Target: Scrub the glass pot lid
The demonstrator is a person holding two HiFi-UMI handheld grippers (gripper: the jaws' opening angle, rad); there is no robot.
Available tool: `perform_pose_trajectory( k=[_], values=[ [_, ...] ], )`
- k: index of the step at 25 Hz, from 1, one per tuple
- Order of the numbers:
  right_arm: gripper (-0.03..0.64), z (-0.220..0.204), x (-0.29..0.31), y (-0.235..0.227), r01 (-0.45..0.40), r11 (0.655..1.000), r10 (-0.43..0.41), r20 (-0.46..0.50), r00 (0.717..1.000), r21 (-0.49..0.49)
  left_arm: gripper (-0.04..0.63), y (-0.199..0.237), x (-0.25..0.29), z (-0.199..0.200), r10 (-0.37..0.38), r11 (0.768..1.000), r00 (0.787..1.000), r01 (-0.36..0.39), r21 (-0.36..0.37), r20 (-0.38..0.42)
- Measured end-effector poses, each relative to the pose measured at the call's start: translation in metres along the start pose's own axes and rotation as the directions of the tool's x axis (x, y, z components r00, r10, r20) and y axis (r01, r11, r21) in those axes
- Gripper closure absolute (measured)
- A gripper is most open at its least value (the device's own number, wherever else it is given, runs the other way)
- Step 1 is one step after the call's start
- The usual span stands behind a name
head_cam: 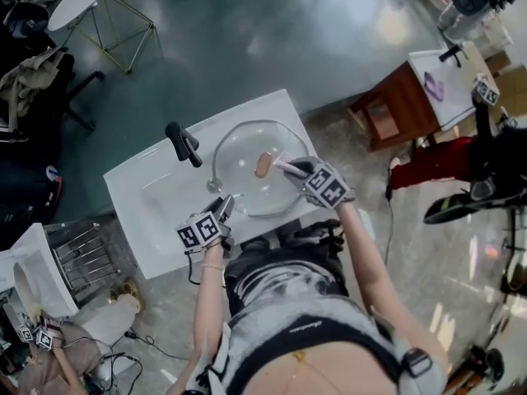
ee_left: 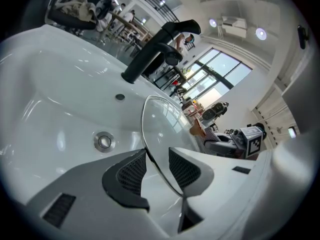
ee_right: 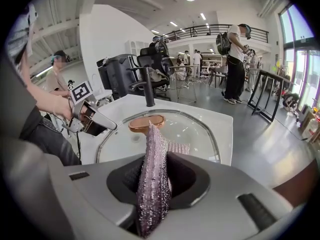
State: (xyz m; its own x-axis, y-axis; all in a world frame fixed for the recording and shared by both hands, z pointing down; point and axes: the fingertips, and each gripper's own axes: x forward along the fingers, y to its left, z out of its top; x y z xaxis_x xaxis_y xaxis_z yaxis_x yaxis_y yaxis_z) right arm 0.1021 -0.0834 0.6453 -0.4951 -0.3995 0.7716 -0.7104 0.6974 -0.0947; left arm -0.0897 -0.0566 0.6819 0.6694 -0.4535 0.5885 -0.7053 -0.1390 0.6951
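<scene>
A: Over the white sink, where's the glass pot lid?
B: Tilted above the basin, with the left gripper clamped on its rim.
A: Right gripper?
B: Closed on a purple scrub cloth, near the lid's copper knob.

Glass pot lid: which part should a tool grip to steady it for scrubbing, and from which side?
The glass pot lid's thin rim, near left edge, from the person's side: the left tool clamps it there, leaving dome and handle free for the cloth.
</scene>
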Motion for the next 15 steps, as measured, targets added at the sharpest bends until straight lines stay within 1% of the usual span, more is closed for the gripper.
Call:
perform_pose_trajectory(
  k=[10,15],
  values=[
    [0.525,0.010,0.019,-0.047,0.056,0.997,-0.056,0.008,0.998,0.054,0.457,0.000,0.001,0.000,-0.003,1.000,1.000,0.003,-0.021,0.015],
    [0.525,0.025,0.030,-0.060,0.048,0.997,-0.049,0.005,0.999,0.060,0.457,0.001,0.001,-0.002,-0.007,1.000,1.000,0.007,-0.028,0.012]
  ],
)
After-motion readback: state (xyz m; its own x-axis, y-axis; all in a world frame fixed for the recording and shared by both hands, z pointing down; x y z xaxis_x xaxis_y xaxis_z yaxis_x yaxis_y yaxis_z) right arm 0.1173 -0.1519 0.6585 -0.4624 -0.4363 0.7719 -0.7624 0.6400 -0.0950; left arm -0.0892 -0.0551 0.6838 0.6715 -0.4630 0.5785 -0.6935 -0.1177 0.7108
